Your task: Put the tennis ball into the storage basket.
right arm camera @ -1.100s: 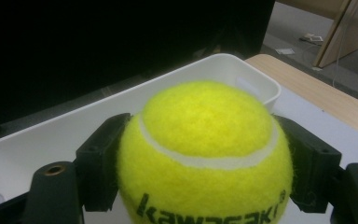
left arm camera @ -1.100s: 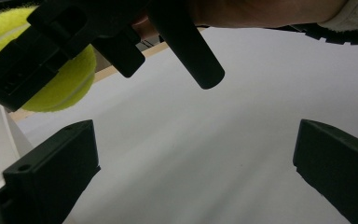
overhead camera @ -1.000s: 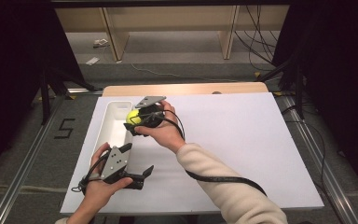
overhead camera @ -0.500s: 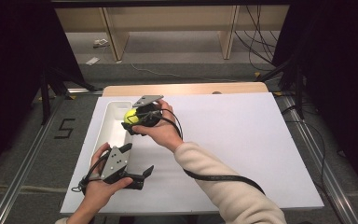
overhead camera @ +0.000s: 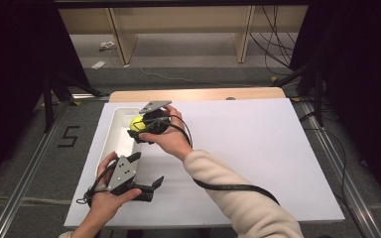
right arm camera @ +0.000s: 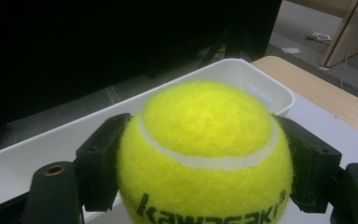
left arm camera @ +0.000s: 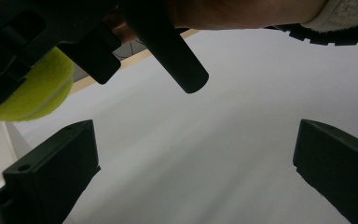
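Right gripper (overhead camera: pixel 140 130) is clamping the tennis ball (overhead camera: pixel 138 122) between both jaws, holding it above the white tray (overhead camera: pixel 115 141); left gripper (overhead camera: pixel 149 186) is resting spread wide, near that tray.

My high view looks forward and down over the white rectangular table board (overhead camera: pixel 258 148). My right gripper view sits tight behind the fuzzy yellow tennis ball (right arm camera: pixel 205 154), facing the white plastic tray (right arm camera: pixel 23 172). My left gripper view skims low across the board, catching that same ball (left arm camera: pixel 32 88).
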A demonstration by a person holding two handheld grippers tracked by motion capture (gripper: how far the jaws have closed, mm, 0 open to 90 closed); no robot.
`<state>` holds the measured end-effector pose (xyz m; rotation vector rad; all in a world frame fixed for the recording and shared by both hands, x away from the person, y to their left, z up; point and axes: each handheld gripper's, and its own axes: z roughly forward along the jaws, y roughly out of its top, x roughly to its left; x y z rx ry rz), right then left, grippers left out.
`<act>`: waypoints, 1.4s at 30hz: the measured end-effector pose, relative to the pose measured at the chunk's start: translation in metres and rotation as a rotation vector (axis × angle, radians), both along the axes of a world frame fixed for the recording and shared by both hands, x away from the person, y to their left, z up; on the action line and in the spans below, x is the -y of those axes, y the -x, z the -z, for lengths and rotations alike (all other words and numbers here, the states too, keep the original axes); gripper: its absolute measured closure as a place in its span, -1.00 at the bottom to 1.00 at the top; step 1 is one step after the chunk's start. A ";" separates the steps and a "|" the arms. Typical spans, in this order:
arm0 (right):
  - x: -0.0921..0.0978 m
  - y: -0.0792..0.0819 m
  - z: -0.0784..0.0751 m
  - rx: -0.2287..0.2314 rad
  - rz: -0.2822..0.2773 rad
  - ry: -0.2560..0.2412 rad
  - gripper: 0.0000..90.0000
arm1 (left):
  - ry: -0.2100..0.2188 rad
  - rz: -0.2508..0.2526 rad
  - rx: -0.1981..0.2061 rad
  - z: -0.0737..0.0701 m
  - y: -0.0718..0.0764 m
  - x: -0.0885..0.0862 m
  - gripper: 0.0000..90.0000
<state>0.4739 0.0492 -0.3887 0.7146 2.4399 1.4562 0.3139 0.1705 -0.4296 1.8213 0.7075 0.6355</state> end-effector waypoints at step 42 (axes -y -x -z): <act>-0.020 -0.006 -0.003 -0.007 -0.017 0.010 -0.42 | 0.003 0.003 -0.001 0.000 0.000 0.000 -1.00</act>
